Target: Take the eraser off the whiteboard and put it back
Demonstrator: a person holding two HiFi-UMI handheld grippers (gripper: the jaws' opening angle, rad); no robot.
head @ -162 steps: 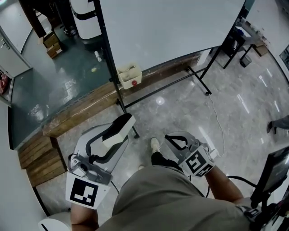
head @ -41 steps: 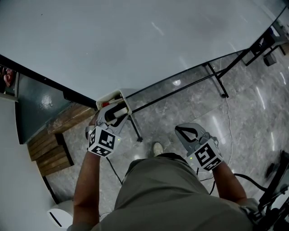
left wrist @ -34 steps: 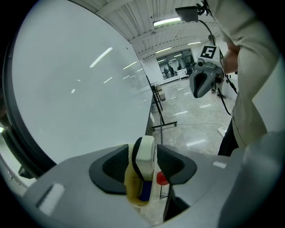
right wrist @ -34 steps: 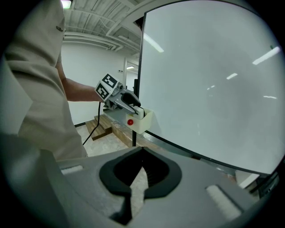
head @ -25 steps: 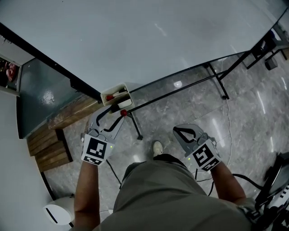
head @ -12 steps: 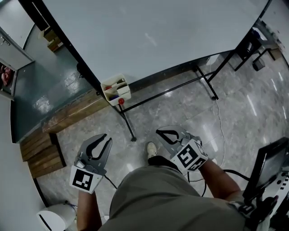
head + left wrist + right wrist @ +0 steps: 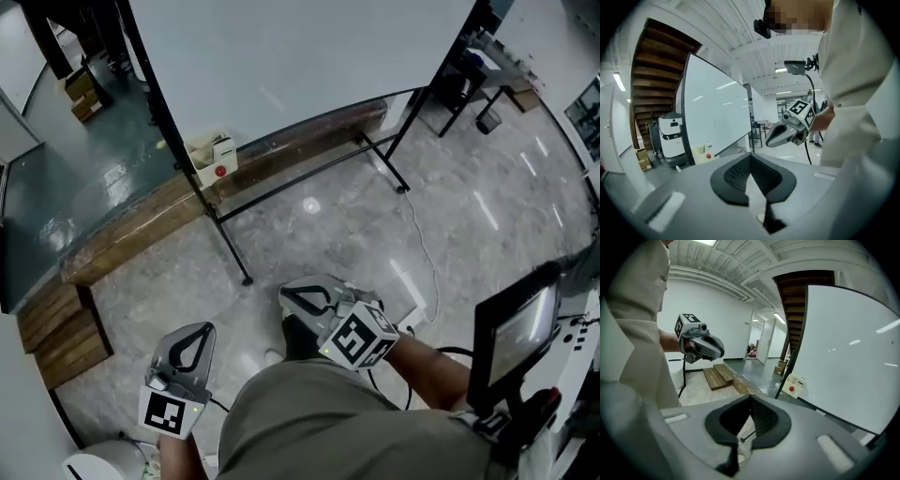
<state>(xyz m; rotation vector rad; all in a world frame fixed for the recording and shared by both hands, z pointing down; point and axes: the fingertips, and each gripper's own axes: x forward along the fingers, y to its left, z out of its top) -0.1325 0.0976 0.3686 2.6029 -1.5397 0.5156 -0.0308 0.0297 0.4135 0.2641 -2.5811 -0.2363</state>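
The whiteboard stands on its black frame ahead of me. A cream box with a red dot hangs at its lower left corner; what lies inside is too small to tell apart, and no eraser shows anywhere else. My left gripper is low at the left, far back from the box. Its jaws have just been closing and now meet with nothing between them. My right gripper is held near my body, shut and empty. Each gripper view shows the box in the distance.
Wooden steps and a long wooden ledge lie at the left. The black stand legs reach out over the grey tiled floor, and a white cable runs across it. A screen on a stand is at the right. A white machine stands behind the board.
Both grippers have drawn back from the whiteboard toward my body. The left gripper has come away from the cream box and its jaws have closed, empty. The board now looks farther off.
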